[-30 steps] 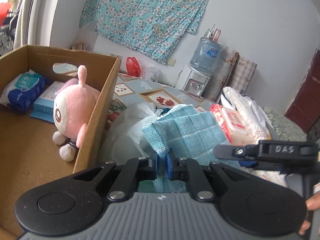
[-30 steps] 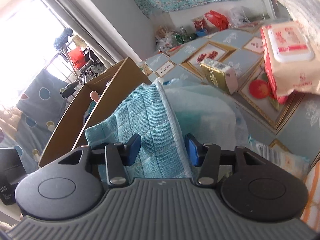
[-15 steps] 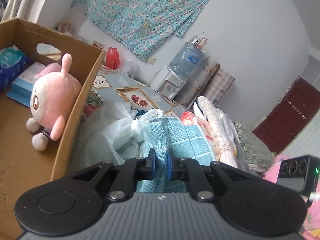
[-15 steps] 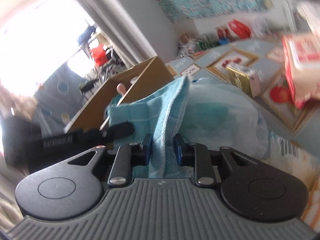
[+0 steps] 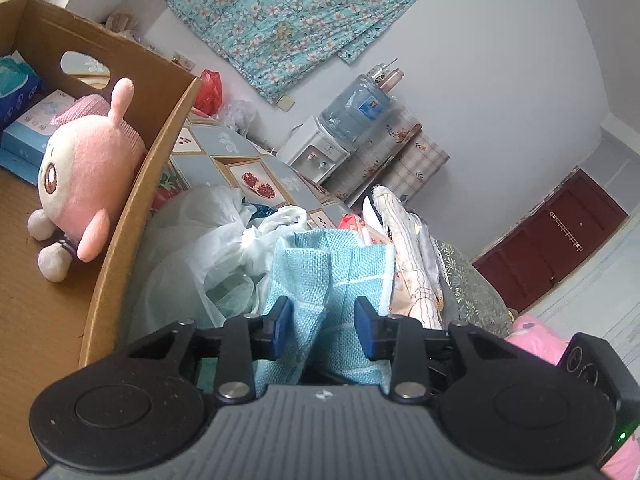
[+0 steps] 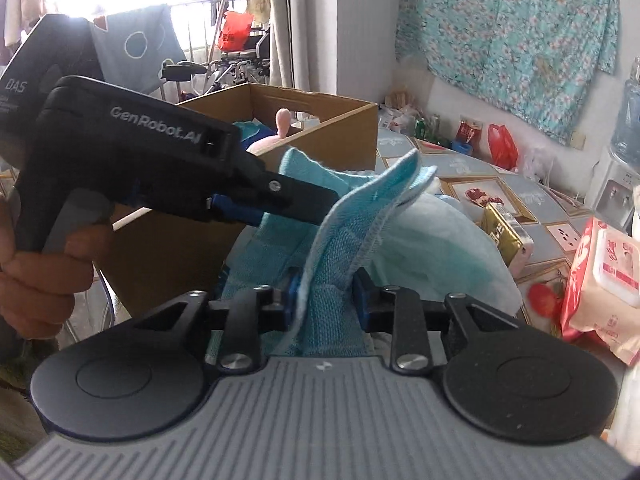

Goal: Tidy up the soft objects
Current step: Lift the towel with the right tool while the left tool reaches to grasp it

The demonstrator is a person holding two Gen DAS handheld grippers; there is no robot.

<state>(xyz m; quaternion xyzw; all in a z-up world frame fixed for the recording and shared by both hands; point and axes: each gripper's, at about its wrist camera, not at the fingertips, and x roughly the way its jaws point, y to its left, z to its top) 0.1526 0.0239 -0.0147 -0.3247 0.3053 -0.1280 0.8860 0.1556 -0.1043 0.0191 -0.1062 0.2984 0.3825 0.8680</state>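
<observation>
The cardboard box point(image 5: 120, 240), already holding a pink plush toy point(image 5: 80, 176), stands to the left of both tools, its near wall just beside the blue cloth point(image 5: 320, 276), so I judge the cloth must travel leftward over that wall. The left tool point(image 5: 323, 326), nearer the box, is opening, the cloth loose between its spread pads. The right tool point(image 6: 326, 298) is opening too, a fold slack between its jaws.

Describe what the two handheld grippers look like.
Both match: a ribbed grey body, black arms with round discs and silver screws, and blue pads on the fingers. The left gripper shows side-on in the right wrist view, black, lettered GenRobot.AI and DAS in white. The right gripper looks the same. No sleeves or cables show.
</observation>
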